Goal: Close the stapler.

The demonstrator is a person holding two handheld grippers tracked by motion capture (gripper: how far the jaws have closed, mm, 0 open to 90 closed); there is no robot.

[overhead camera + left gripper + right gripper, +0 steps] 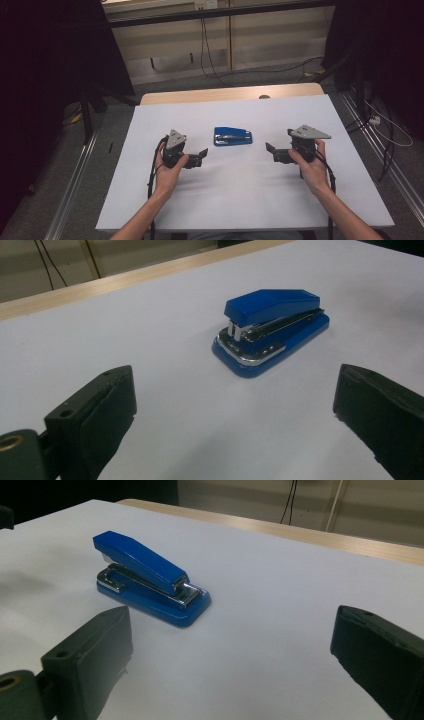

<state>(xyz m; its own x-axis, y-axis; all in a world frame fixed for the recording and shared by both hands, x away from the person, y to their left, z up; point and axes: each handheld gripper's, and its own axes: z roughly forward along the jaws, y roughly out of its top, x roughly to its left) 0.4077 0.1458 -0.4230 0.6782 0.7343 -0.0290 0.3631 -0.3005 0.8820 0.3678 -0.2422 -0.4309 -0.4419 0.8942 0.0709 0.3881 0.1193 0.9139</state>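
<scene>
The left gripper is held with jaws spread wide, nothing pinched. The blue stapler is sat on the white table, between both grippers. The right gripper is spread too. Chrome stapler parts are only made out from the gripper views. No lettering can be read.

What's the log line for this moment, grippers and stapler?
left gripper: open, empty | right gripper: open, empty | blue stapler: flat on table, between grippers, untouched
</scene>
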